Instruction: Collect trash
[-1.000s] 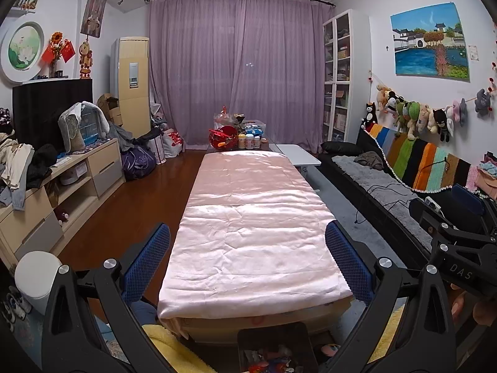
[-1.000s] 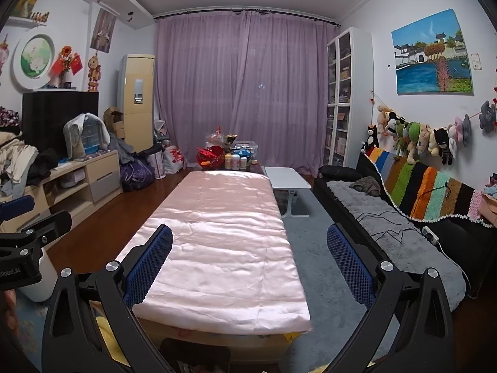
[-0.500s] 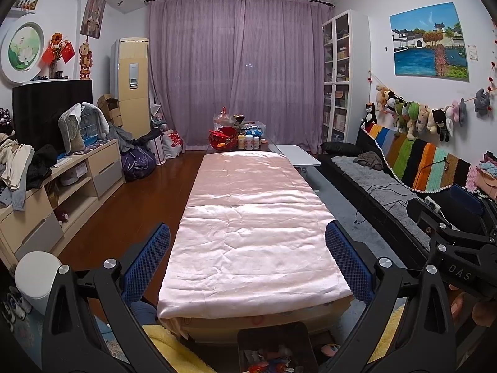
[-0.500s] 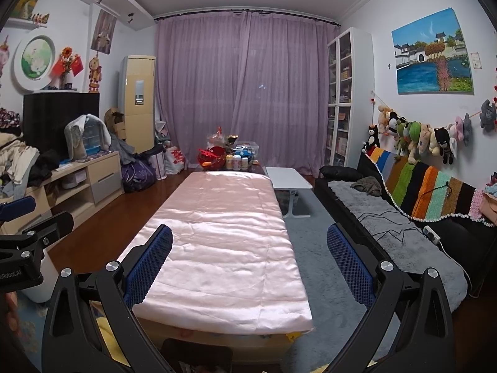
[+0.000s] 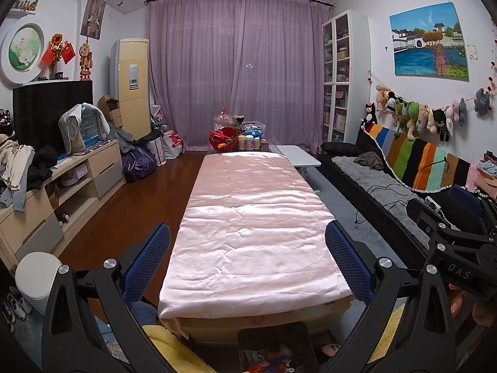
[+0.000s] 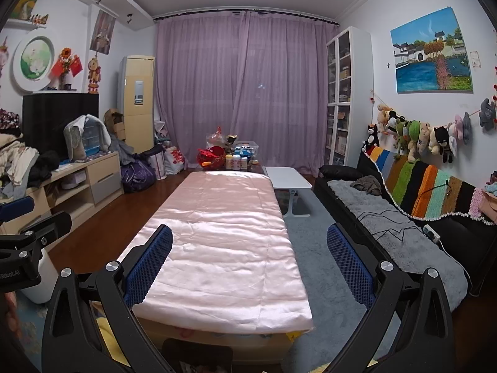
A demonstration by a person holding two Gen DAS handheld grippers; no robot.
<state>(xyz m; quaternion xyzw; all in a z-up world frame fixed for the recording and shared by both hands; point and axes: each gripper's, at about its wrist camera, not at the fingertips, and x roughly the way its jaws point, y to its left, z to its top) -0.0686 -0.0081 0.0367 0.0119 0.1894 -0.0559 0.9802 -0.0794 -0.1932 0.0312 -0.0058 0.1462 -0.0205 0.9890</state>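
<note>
A long low table under a pink satin cloth (image 5: 254, 233) runs away from me down the middle of the room, and I see no loose trash on it. My left gripper (image 5: 247, 233) hangs open above its near end, with nothing between the blue pads. My right gripper (image 6: 249, 233) is open and empty too, over the same end of the cloth (image 6: 223, 248). A white bin (image 5: 35, 276) stands on the floor at the lower left. Below the table's near edge a dark box (image 5: 273, 338) holds small colourful items. Each gripper shows at the edge of the other's view.
Jars and a red basket (image 5: 223, 138) crowd the table's far end. A black sofa with a grey throw (image 6: 388, 227) lines the right wall, and a small white table (image 6: 287, 178) stands beside it. Cluttered cabinets (image 5: 77, 180) line the left wall.
Both grippers stay open and nearly still. In the left wrist view the right gripper has drifted a little to the left.
</note>
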